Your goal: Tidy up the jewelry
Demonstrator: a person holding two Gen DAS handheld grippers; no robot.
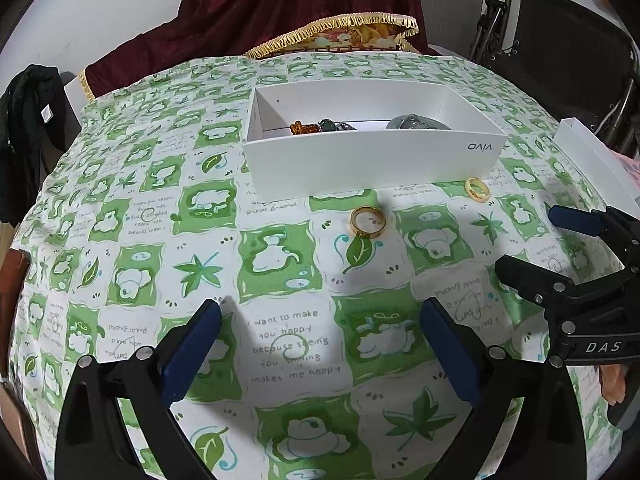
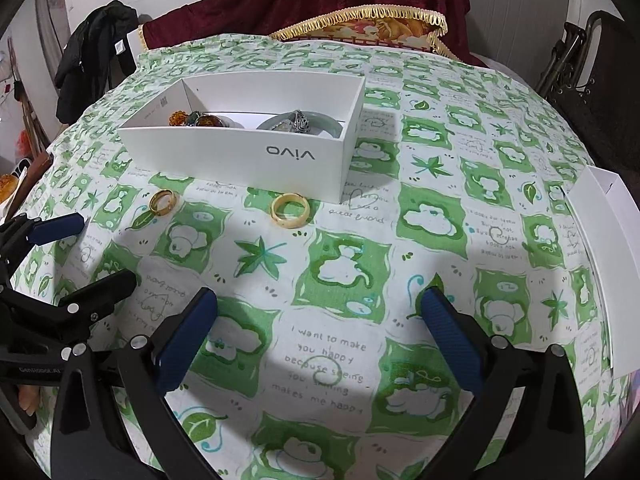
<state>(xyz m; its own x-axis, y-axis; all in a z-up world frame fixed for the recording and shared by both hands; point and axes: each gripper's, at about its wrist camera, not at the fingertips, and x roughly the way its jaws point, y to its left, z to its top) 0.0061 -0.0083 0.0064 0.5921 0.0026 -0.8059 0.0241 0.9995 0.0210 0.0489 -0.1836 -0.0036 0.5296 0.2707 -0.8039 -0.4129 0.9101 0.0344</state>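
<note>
A desk under a green cloth (image 1: 280, 264) holds a white box (image 1: 372, 152) of jewelry, both tongs, left (image 1: 320, 344) and right (image 2: 318, 336), hover apart and empty, and 2 rings, gold (image 1: 368, 220) and cream (image 2: 290, 209), lie just before the box.

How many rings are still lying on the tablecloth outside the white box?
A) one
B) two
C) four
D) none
B: a gold ring and a cream ring both lie on the green tablecloth just in front of the white box, while the other jewelry is already inside it.
</note>
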